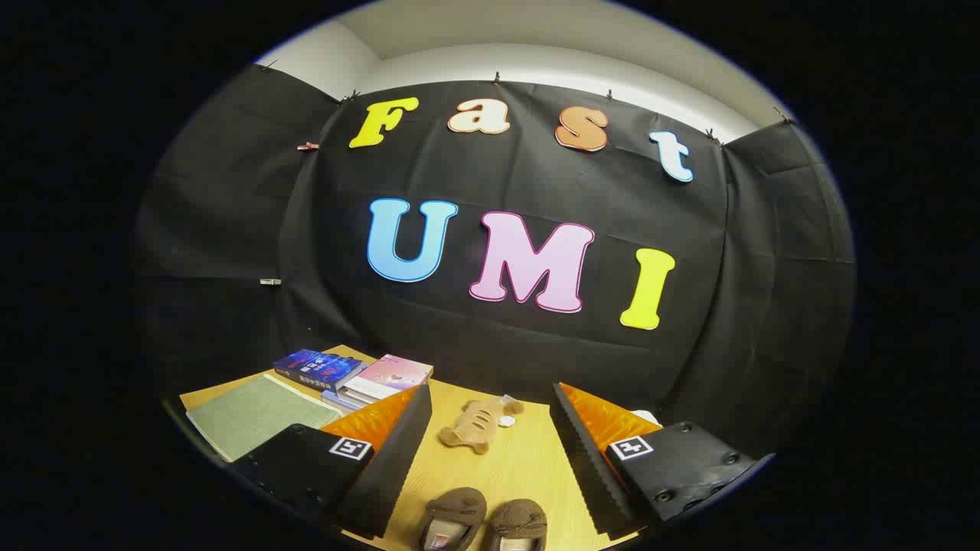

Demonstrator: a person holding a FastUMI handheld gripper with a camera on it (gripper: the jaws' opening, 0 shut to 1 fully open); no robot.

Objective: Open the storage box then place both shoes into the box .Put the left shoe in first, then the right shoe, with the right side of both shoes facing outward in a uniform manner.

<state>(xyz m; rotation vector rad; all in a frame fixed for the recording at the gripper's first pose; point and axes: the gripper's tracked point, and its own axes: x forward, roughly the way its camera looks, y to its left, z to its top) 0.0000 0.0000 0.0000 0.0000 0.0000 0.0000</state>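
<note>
Two small brown shoes lie side by side on the wooden table (pixel 528 467), low between my fingers: the one on the left (pixel 453 516) and the one on the right (pixel 519 524), toes pointing away from me. My gripper (pixel 490 459) hovers above the table, open wide, with nothing between its fingers. Its left finger (pixel 394 459) and right finger (pixel 586 467) flank the shoes.
A tan plush toy (pixel 478 425) lies on the table just beyond the shoes. Behind the left finger sit a green mat (pixel 253 413), a blue book (pixel 318 367) and a pink book (pixel 387 379). The black cloth wall rises behind the table.
</note>
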